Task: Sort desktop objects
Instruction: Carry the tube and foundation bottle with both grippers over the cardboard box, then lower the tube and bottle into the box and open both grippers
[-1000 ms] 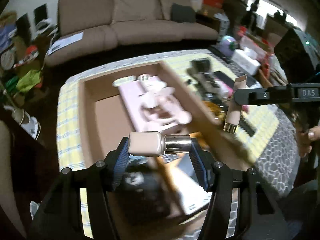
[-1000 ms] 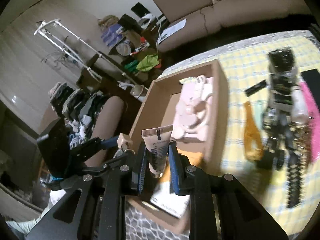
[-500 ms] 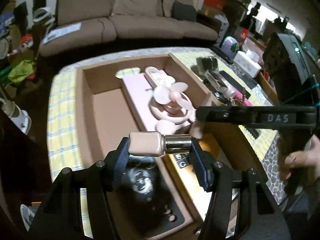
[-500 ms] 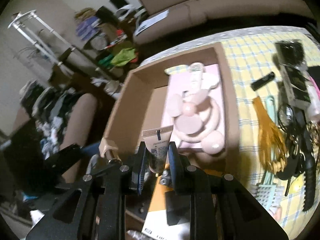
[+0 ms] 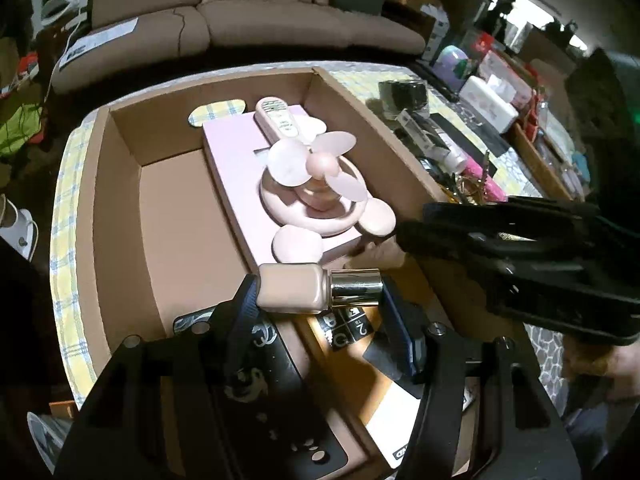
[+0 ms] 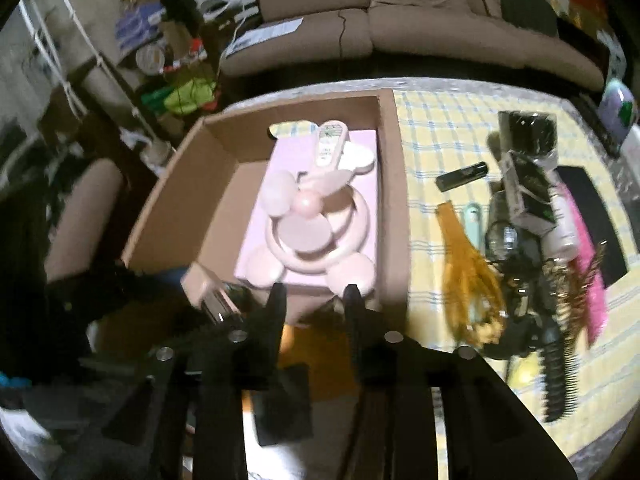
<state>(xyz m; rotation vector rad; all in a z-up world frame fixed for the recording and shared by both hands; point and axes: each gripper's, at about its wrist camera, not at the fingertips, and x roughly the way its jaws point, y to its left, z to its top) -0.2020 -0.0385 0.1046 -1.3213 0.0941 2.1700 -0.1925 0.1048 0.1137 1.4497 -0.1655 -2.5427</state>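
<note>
My left gripper (image 5: 320, 292) is shut on a beige foundation bottle with a gold cap (image 5: 296, 292), held sideways over the near end of the cardboard box (image 5: 120, 208). The bottle also shows in the right wrist view (image 6: 208, 292). My right gripper (image 6: 314, 292) is open and empty over the box's near end. It shows from the side in the left wrist view (image 5: 408, 232), with a beige tube (image 5: 376, 256) below its tips. A pink fan (image 5: 320, 188) lies on a pink case in the box.
A black patterned item (image 5: 256, 384) and an orange-and-white box (image 5: 384, 400) lie at the box's near end. Right of the box, on the yellow checked cloth (image 6: 440, 128), lie a yellow scalp massager (image 6: 464, 256), black boxes (image 6: 528, 132), a pink comb (image 6: 588, 264) and more clutter. A sofa stands behind.
My right gripper has opened and no longer holds the beige tube. Both grippers have moved in lower over the box's near end. The left still holds the bottle.
</note>
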